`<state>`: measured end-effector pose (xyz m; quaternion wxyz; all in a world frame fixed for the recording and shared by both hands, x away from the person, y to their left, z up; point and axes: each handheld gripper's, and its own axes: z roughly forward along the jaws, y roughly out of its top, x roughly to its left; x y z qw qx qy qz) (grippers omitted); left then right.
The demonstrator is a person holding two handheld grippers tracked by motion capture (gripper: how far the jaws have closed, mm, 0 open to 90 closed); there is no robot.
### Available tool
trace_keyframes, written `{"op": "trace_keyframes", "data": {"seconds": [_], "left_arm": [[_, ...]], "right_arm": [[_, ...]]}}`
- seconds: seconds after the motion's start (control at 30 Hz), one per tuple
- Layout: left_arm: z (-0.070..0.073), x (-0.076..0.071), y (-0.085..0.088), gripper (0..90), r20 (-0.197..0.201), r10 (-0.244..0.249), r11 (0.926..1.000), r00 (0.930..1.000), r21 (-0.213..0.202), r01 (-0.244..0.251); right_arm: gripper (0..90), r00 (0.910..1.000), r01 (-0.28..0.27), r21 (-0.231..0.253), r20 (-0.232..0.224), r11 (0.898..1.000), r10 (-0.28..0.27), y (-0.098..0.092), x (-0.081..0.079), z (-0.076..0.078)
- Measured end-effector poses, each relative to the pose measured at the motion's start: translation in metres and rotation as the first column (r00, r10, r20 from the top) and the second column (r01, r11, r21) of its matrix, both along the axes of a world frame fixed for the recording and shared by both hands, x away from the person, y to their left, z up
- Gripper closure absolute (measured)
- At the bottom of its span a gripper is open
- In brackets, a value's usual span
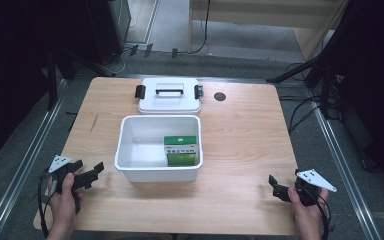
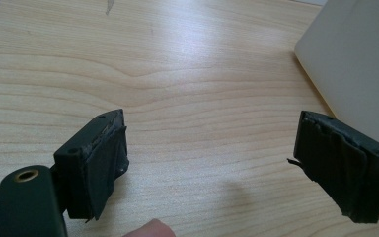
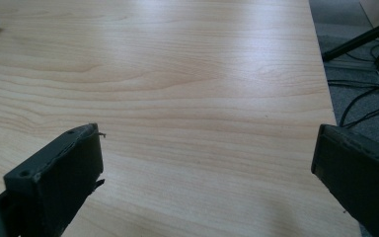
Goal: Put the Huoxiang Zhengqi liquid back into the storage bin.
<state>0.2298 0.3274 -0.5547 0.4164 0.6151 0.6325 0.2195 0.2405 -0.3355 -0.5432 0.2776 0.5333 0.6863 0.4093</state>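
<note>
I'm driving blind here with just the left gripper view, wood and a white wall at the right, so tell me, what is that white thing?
Observer: An open white bin at the table's middle, right of your left claw.
Operator: Anything inside it?
Observer: A green box, in its right half.
Operator: Does it have a lid?
Observer: Yes, a white lid with a black handle lies on the table behind the bin.
Operator: And the other claw?
Observer: The right claw sits open near the table's front right corner, holding nothing.

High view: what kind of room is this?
Probably a recording lab or workshop: black tripod legs and loose cables surround a light wooden table, where each hand holds a black two-jaw gripper.
</note>
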Motion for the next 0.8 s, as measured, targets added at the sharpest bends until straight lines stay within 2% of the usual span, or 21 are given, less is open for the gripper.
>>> {"op": "trace_keyframes", "data": {"seconds": [0.1,0.57,0.7,0.8], "left_arm": [[0.000,0.000,0.000,13.8,0.000,0.001,1.0000,1.0000,-0.002,-0.001],[0.000,0.000,0.000,13.9,-0.001,0.002,1.0000,1.0000,0.003,-0.002],[0.000,0.001,-0.001,13.9,-0.004,-0.002,1.0000,1.0000,0.008,0.002],[0.000,0.001,0.000,13.9,-0.004,-0.001,1.0000,1.0000,0.008,0.001]], "right_arm": [[0.0,1.0000,0.004,-0.012,-0.002,1.000,-0.004,-0.003,-0.004,0.000],[0.0,0.9993,0.038,-0.005,0.007,0.999,-0.038,-0.019,-0.018,-0.002],[0.0,0.9988,0.044,0.015,0.020,0.999,-0.044,-0.020,-0.019,-0.003],[0.0,0.9987,0.046,0.004,0.023,0.999,-0.046,-0.018,-0.019,-0.003]]}}
